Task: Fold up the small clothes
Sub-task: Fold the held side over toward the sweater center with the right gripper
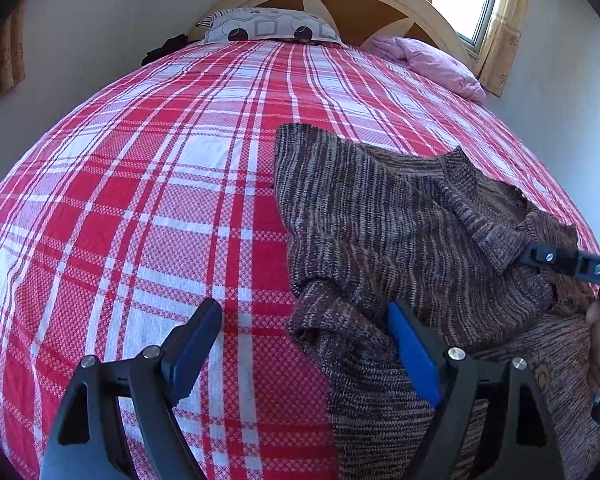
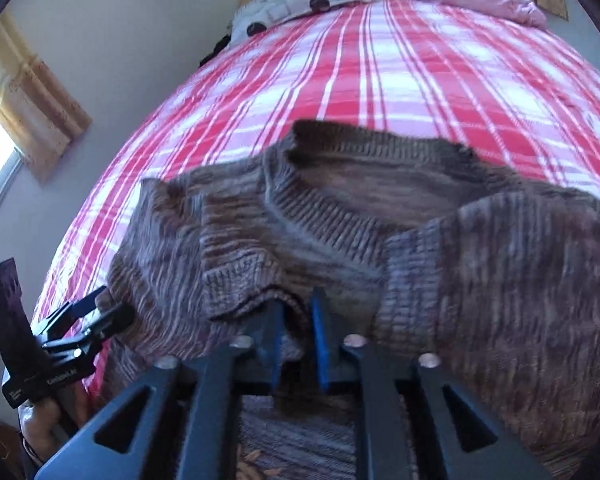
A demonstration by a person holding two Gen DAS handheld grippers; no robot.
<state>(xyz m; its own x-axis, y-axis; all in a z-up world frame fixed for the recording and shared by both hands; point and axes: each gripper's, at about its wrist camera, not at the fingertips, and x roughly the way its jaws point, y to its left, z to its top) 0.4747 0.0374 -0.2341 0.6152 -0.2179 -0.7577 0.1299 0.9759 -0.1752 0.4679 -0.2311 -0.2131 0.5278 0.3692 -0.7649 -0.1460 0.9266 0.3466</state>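
Knitwear is the risk here: the brown sweater (image 2: 340,216) lies bunched at lower right of the left view, and the right gripper (image 2: 296,332), its jaws narrowed around a fold at its hem though I cannot tell if they pinch it, could drag the loose layers askew. The left gripper (image 1: 300,356) hangs wide open, empty, beside it. Beyond stretch a red plaid bedspread (image 1: 140,200), pillows (image 1: 272,26), headboard and curtained window.
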